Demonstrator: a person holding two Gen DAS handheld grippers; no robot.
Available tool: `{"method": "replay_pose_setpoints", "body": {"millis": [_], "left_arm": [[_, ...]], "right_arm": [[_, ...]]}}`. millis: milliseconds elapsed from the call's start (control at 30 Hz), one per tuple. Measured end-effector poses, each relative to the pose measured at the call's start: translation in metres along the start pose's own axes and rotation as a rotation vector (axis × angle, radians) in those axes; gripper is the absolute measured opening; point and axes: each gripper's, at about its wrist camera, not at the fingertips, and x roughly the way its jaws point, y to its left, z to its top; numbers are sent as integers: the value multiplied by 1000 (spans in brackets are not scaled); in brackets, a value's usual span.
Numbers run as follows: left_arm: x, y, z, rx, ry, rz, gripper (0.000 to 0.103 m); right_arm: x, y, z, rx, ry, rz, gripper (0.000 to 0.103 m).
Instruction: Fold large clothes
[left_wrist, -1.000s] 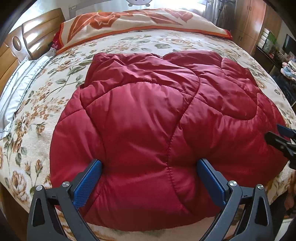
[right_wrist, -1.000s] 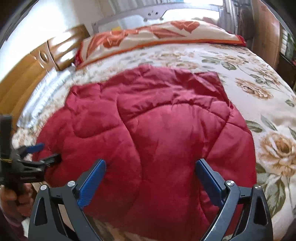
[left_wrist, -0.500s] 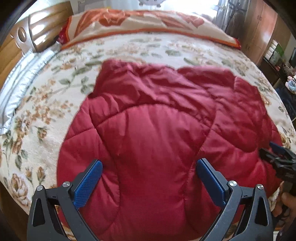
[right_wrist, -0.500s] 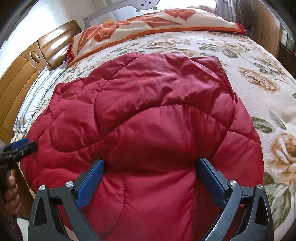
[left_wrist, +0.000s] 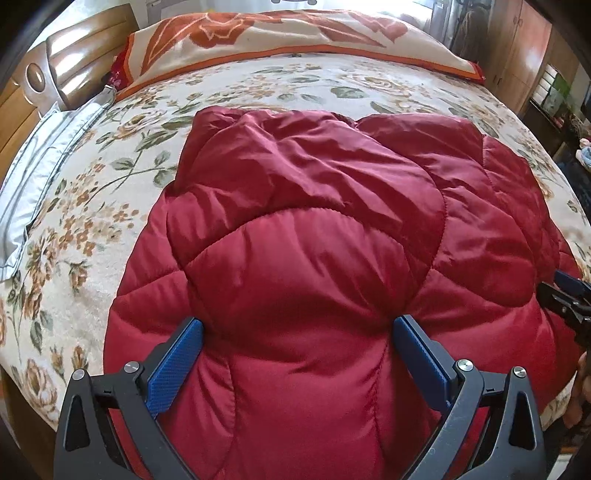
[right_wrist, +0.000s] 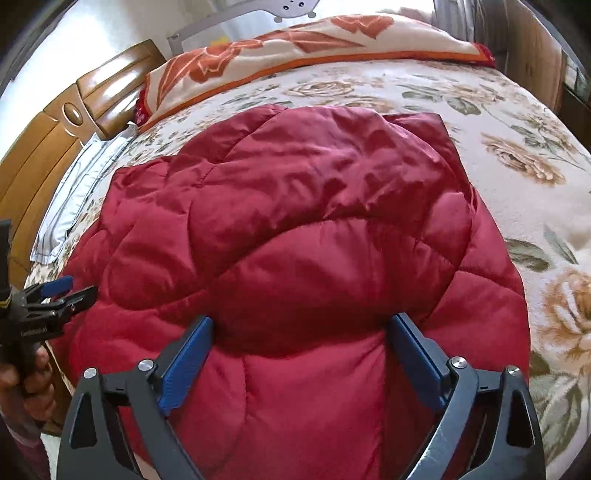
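My left gripper (left_wrist: 297, 332) and my right gripper (right_wrist: 301, 332) both hang spread wide, gripping nothing, over the near edge of the red quilted jacket (left_wrist: 332, 258), which lies seemingly folded on the floral bedspread (left_wrist: 92, 184)

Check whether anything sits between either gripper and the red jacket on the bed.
Nothing visible does. The left gripper and right gripper are both open, right over the near part of the red jacket, with only its own fabric between the fingers.
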Motion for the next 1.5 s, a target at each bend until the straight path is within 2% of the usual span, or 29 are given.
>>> {"method": "replay_pose_setpoints", "body": {"millis": [400, 567, 700, 900, 967, 1033, 1167, 1300, 1500], "left_arm": [[10, -1, 6, 4, 14, 2, 103], [10, 0, 7, 9, 15, 3, 103], [10, -2, 6, 15, 9, 11, 103], [11, -2, 4, 22, 8, 16, 103], [10, -2, 4, 24, 10, 17, 103], [10, -1, 4, 25, 8, 16, 103], [10, -4, 4, 26, 7, 23, 103], [8, -5, 2, 35, 2, 25, 103], [-16, -5, -11, 35, -21, 38, 102]], "right_arm": [[8, 2, 4, 10, 22, 5, 98], [-13, 9, 8, 4, -15, -30, 90], [2, -2, 2, 13, 17, -5, 92], [10, -5, 2, 5, 12, -7, 94], [3, -2, 4, 8, 2, -11, 93], [-17, 4, 2, 4, -29, -28, 85], [-46, 19, -4, -50, -94, -36, 84], [-18, 11, -11, -43, 1, -30, 86], [-4, -1, -13, -19, -9, -9, 87]]}}
